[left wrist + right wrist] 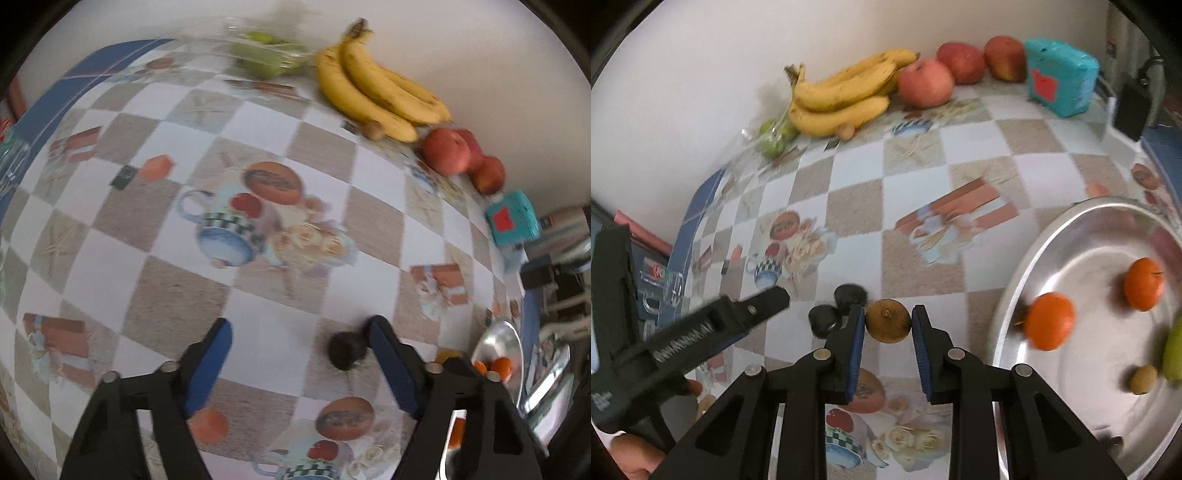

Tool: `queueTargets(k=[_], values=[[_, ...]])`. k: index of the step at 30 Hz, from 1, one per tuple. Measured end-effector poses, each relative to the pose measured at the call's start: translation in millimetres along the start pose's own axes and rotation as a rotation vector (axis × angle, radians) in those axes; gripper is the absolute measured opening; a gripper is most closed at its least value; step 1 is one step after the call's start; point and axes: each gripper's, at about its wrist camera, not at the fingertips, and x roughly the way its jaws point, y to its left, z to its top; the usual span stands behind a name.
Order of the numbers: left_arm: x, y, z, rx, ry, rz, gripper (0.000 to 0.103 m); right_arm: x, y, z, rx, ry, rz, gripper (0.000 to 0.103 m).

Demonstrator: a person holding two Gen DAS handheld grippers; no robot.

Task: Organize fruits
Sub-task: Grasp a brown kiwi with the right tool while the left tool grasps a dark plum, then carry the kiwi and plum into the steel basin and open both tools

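Presently the right gripper [888,321] is clamped on a small brown fruit [888,320], lifted clear of the tablecloth [979,155], evidently bound for the steel tray [1027,258] just beside it. The left gripper [299,332] stands apart, gripping nothing, one pad against a dark fruit [345,350]. The tray holds two oranges [1049,320], a small brown fruit and something green. Farther off, bananas [842,94] and apples [925,83] wait along the wall.

Both wrist cams look steeply down, sharing bananas [373,92].
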Motion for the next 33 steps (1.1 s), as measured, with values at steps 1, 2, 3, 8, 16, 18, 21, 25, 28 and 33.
queueTargets(k=[1,2,3,8,16,18,21,25,28,33], values=[[1,-4,-1,0.017,0.005,-0.01,0.069,-5,-2,1,0.007,-0.01,0.002,0.027],[2,-8,-2,0.033,0.011,-0.016,0.065,-8,-4,2,0.012,-0.017,0.006,0.027],[3,-12,-4,0.056,0.018,-0.018,0.059,-12,-6,2,0.02,-0.026,0.011,0.027],[9,-30,-10,0.134,0.032,-0.015,0.051,-22,-10,3,0.03,-0.045,0.015,0.027],[19,-40,-16,0.189,0.05,0.016,0.045,-25,-12,2,0.034,-0.045,0.033,0.027],[21,-42,-17,0.197,0.051,0.024,0.044,-26,-12,2,0.034,-0.046,0.035,0.027],[23,-44,-18,0.206,0.055,0.025,0.038,-26,-13,1,0.039,-0.044,0.042,0.027],[22,-45,-18,0.213,0.052,0.032,0.036,-27,-15,1,0.047,-0.045,0.045,0.027],[21,-44,-17,0.218,0.044,0.05,0.033,-28,-16,1,0.051,-0.046,0.047,0.027],[18,-44,-16,0.22,0.035,0.051,0.028,-27,-17,1,0.056,-0.042,0.05,0.027]])
